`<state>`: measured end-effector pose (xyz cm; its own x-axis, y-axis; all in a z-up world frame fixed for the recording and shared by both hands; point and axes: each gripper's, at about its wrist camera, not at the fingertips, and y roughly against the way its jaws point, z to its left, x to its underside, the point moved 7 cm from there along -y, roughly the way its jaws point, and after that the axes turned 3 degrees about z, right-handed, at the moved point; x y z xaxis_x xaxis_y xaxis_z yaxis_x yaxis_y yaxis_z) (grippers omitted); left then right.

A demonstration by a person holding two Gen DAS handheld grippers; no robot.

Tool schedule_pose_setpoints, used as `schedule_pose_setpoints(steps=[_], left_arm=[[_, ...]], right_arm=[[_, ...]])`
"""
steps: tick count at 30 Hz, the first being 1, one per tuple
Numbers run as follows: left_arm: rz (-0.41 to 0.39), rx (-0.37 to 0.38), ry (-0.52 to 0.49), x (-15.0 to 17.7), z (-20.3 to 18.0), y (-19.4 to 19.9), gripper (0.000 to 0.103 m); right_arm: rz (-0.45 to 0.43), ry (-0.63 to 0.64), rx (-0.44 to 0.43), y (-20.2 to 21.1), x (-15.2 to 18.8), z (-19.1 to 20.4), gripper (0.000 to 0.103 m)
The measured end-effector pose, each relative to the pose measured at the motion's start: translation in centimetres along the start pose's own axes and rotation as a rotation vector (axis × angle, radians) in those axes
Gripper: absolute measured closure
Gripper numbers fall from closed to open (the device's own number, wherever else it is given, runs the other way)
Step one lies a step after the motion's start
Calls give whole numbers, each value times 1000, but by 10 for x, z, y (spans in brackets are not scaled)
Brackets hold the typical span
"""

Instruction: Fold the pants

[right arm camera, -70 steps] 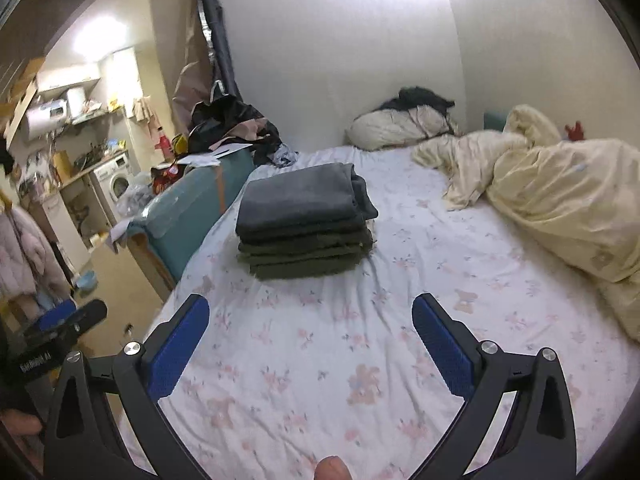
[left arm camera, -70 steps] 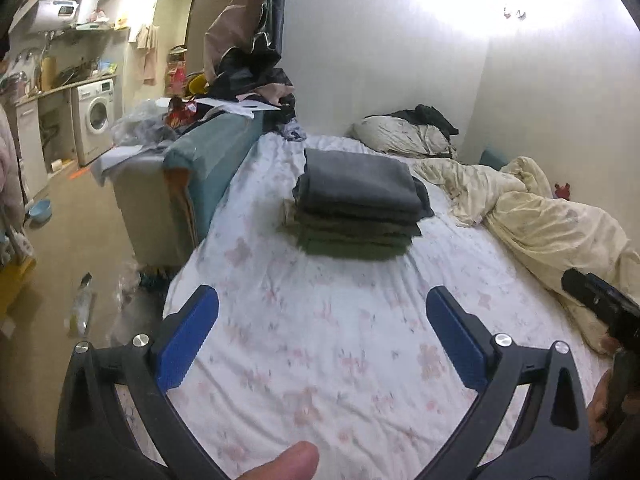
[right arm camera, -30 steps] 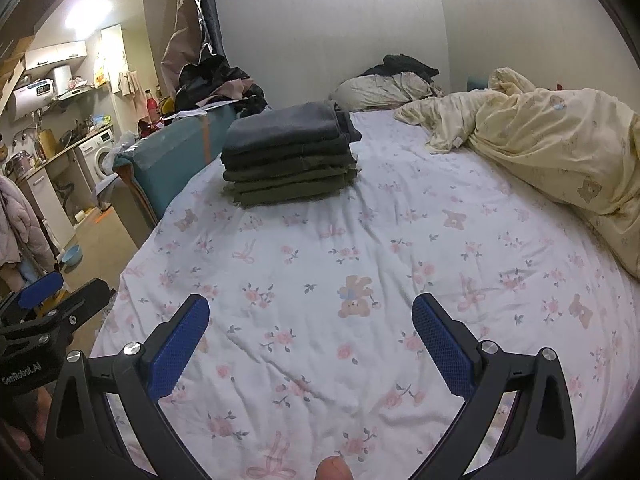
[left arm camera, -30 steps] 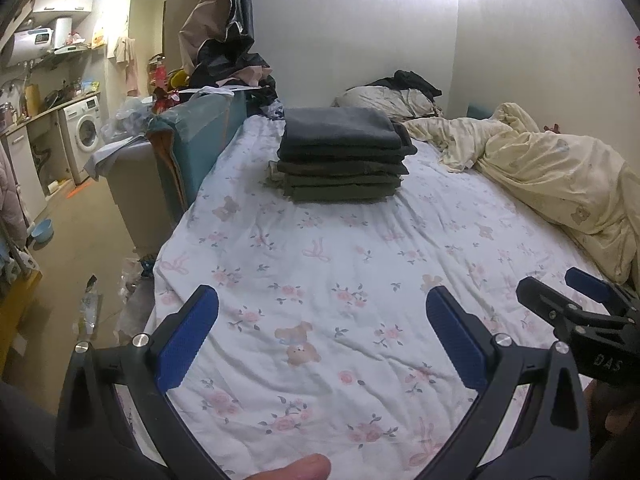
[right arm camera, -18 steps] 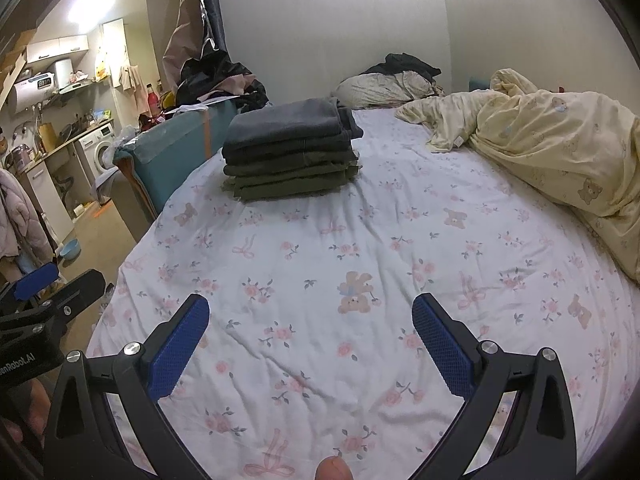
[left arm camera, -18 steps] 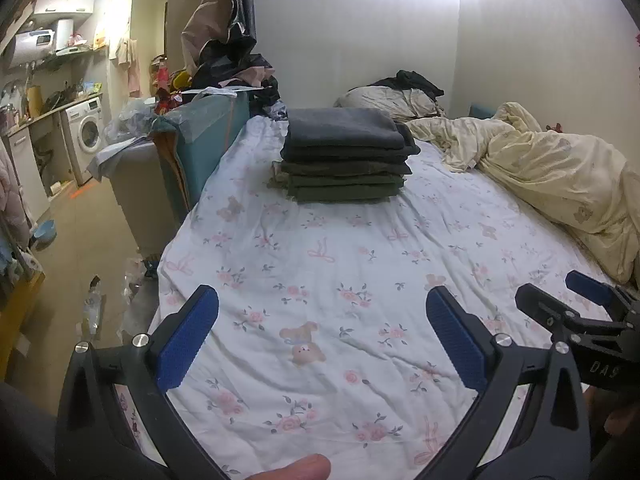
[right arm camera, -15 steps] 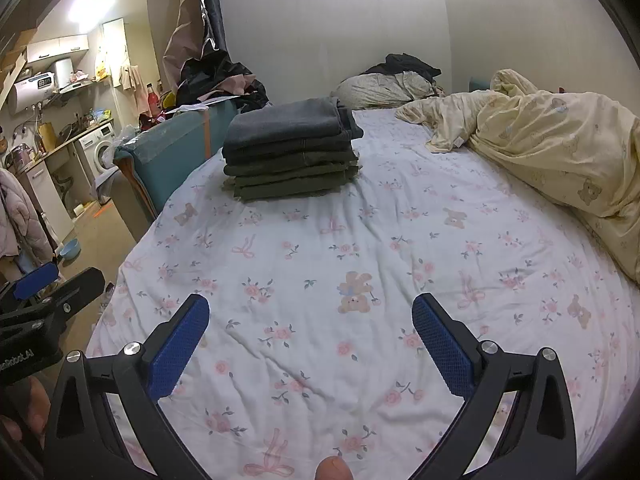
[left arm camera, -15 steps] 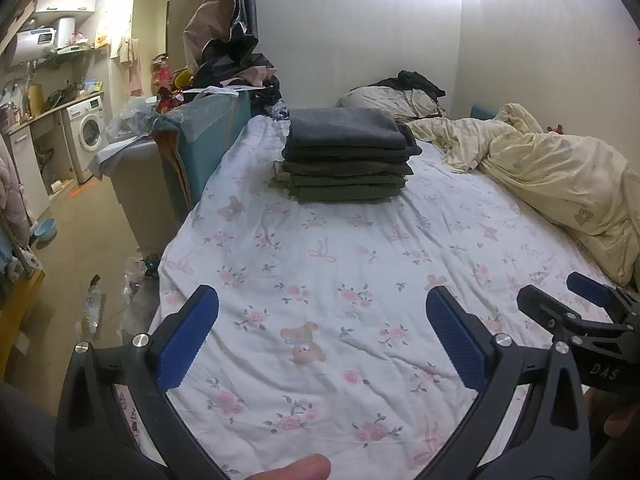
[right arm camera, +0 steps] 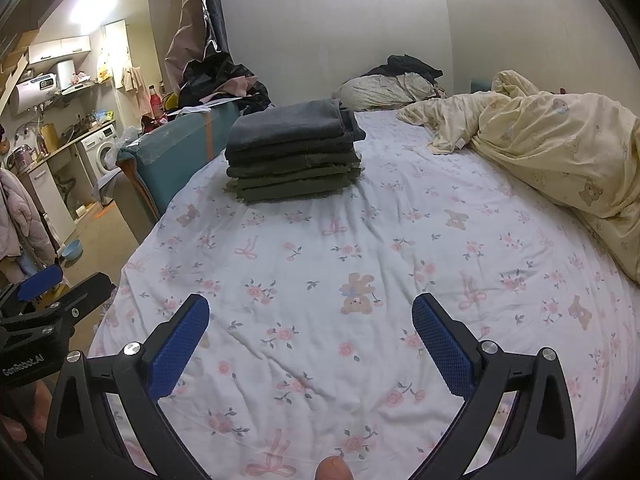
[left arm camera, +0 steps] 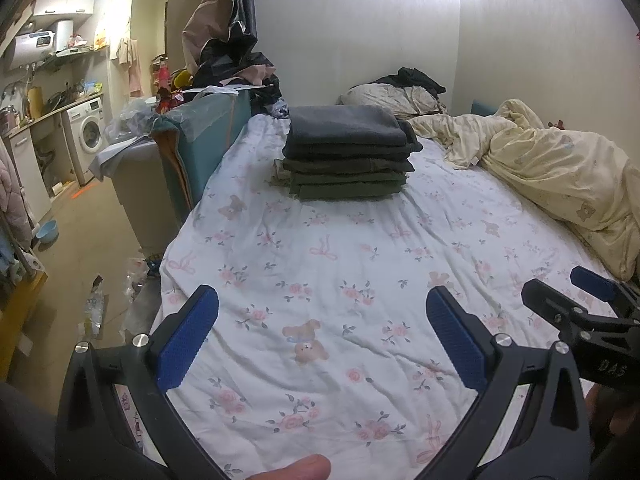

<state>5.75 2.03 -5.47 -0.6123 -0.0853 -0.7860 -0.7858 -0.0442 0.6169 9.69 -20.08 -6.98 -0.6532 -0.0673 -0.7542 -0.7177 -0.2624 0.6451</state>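
Observation:
A stack of folded pants (left arm camera: 348, 152), dark grey on top and olive below, sits on the flowered bedsheet (left arm camera: 320, 280) toward the far left of the bed; it also shows in the right wrist view (right arm camera: 294, 156). My left gripper (left arm camera: 322, 338) is open and empty, held over the near part of the sheet, well short of the stack. My right gripper (right arm camera: 310, 344) is open and empty too, over the near sheet. Each gripper shows at the edge of the other's view.
A cream duvet (left arm camera: 560, 172) lies bunched along the right side of the bed. A pillow with dark clothes (left arm camera: 396, 92) is at the head. A teal panel (left arm camera: 200, 140) heaped with clothes borders the bed's left. The kitchen floor with a washing machine (left arm camera: 90, 136) lies left.
Both grippers have pulled back from the folded stack toward the foot of the bed and lowered; the stack now sits farther off. In the last half second almost nothing moved.

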Motion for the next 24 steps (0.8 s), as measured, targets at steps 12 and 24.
schedule_pose_setpoints(steps=[12, 24], left_arm=[[1, -1, -2, 0, 0, 0, 1], [7, 6, 9, 2, 2, 0, 1]], right_arm=[[0, -2, -2, 0, -1, 0, 0], [-2, 0, -3, 1, -1, 0, 0]])
